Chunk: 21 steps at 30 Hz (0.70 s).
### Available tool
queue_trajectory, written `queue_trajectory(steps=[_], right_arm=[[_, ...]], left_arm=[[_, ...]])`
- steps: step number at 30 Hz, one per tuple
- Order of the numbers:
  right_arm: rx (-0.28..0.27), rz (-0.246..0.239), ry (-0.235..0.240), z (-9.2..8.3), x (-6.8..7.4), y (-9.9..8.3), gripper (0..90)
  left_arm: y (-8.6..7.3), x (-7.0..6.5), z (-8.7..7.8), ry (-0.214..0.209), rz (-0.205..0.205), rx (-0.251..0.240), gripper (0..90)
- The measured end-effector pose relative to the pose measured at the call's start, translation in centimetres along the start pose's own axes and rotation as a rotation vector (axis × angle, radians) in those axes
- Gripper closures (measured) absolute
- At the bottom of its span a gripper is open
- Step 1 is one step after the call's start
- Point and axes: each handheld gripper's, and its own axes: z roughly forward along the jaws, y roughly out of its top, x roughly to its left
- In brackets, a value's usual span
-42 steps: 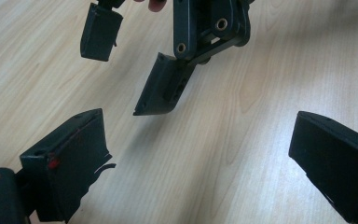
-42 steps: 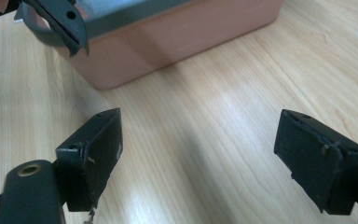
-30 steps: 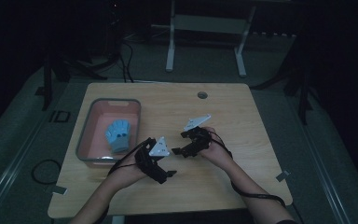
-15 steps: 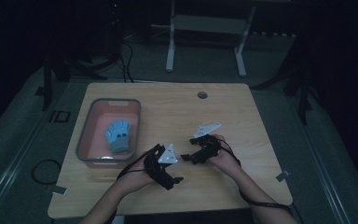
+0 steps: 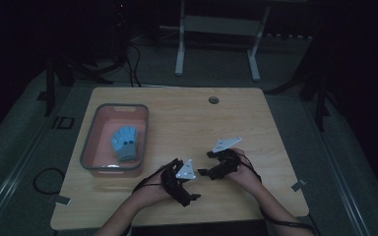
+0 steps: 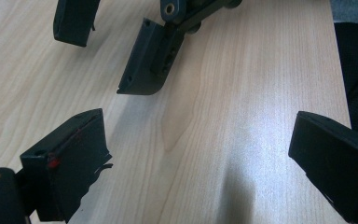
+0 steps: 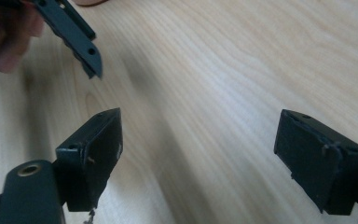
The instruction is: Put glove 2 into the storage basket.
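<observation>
Grippers rest low near the table's (image 5: pixel 256 118) front edge in the high view, left gripper (image 5: pixel 193 191) and right gripper (image 5: pixel 204 164) facing each other, well apart from the blue glove (image 5: pixel 126 143) lying in the pink bin (image 5: pixel 89 147). Left gripper view: jaws spread over bare wood, holding nothing. Right gripper view: jaws likewise wide, empty, seemingly idle.

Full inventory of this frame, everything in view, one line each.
Bin: 1, pink with grey rim, left part of the table.
Glove: 1, light blue, inside the bin.
Table: 1, light wood, centre; round hole near its far edge.
White frame: 1, on the floor beyond the table.
Left claw: 1, black, open, over bare wood near the front edge.
Right claw: 1, black, open, facing the left claw.
</observation>
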Motion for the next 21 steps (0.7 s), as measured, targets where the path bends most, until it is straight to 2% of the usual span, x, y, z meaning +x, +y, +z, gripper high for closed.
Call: queue_trajectory(steps=[11,21], right_arm=[[-0.003,0.01,-0.008,-0.4,-0.1,-1.9,14.1],[-0.018,0.003,-0.02,-0.9,-0.2,-3.3,13.9]], left_arm=[[-0.3,-0.4,1.4,-0.033,-0.003,-0.007,4.6],[-0.5,-0.7,2.0,-0.053,-0.002,-0.008,4.6]])
